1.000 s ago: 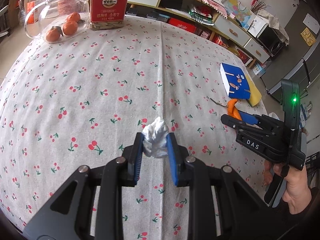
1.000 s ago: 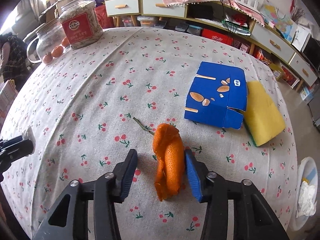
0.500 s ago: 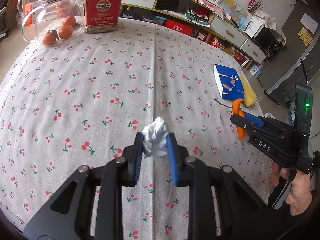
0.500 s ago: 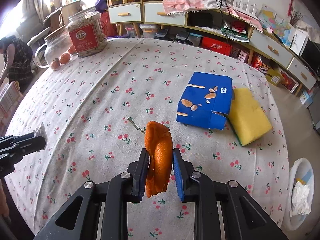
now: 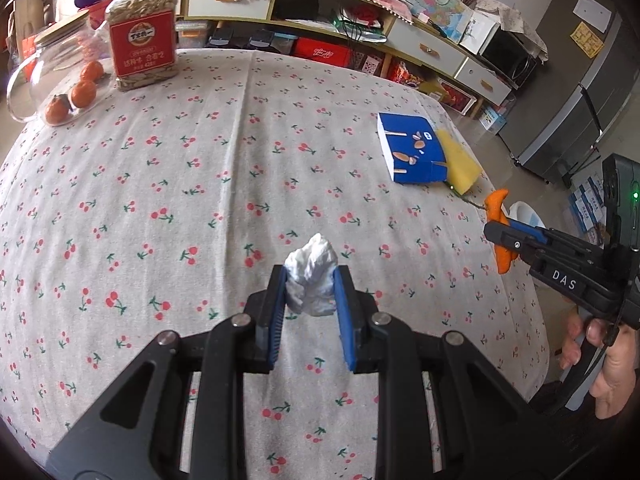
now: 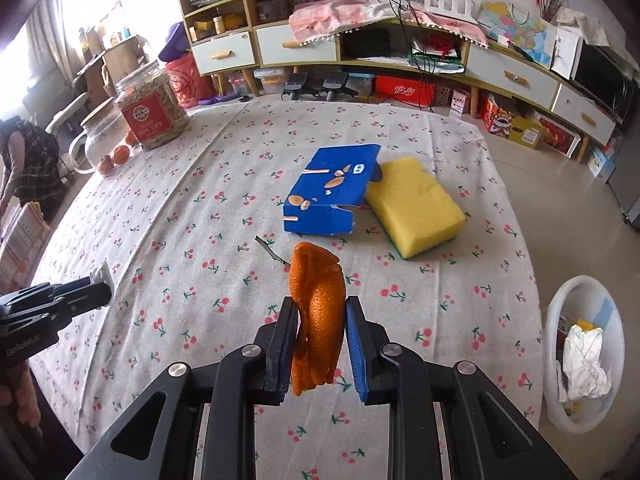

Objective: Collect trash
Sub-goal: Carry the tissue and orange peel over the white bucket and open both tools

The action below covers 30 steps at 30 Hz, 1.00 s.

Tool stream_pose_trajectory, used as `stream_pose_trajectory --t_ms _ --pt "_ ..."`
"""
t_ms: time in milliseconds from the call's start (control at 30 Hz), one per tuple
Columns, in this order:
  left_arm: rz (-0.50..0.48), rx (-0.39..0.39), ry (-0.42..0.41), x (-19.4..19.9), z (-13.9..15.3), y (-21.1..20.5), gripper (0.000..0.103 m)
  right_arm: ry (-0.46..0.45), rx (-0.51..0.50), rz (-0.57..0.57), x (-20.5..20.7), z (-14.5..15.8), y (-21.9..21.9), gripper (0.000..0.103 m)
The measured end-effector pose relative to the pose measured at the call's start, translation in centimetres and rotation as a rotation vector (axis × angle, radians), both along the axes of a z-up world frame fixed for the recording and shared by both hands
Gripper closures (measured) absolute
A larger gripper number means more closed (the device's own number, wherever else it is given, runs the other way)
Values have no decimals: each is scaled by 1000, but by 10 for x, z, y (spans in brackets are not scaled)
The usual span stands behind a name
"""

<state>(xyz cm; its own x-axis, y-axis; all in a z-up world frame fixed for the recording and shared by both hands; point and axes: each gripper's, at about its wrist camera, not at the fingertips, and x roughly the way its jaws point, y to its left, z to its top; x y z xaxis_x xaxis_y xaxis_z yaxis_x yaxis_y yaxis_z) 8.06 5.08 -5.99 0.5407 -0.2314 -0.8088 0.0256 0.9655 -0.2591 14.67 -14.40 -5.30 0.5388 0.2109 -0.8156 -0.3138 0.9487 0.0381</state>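
Nearest to me, my left gripper (image 5: 310, 294) is clamped on a crumpled white paper wad (image 5: 311, 280), held clear above the cherry-print tablecloth (image 5: 200, 184). My right gripper (image 6: 322, 330) is clenched on a curl of orange peel (image 6: 318, 320), also lifted off the cloth; in the left view it hangs past the table's right edge, with the person's hand (image 5: 608, 372) on its grip.

Just beyond the peel a thin twig (image 6: 272, 252) lies on the cloth. Past that, toward the right edge of the table, sits a flattened blue carton (image 6: 332, 196) with a yellow sponge (image 6: 414, 204) touching its right side — the sponge's corner is tucked under the carton's flap.

At the far left corner stands a jar of seeds with a red label (image 5: 142, 32), and beside it a glass jar (image 5: 52, 76) lying on its side with small oranges inside.

On the floor off the table's right edge is a white bin (image 6: 586, 352) holding crumpled paper. Farther back — a long low cabinet (image 6: 400, 52) with white drawers along the wall, boxes beneath it, and tan floor tiles.
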Motion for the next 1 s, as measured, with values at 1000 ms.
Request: stream_pose_trajectory --t_ms 1000 --pt "-358 -34 -40 37 24 -228 77 -46 136 -349 -36 29 -208 78"
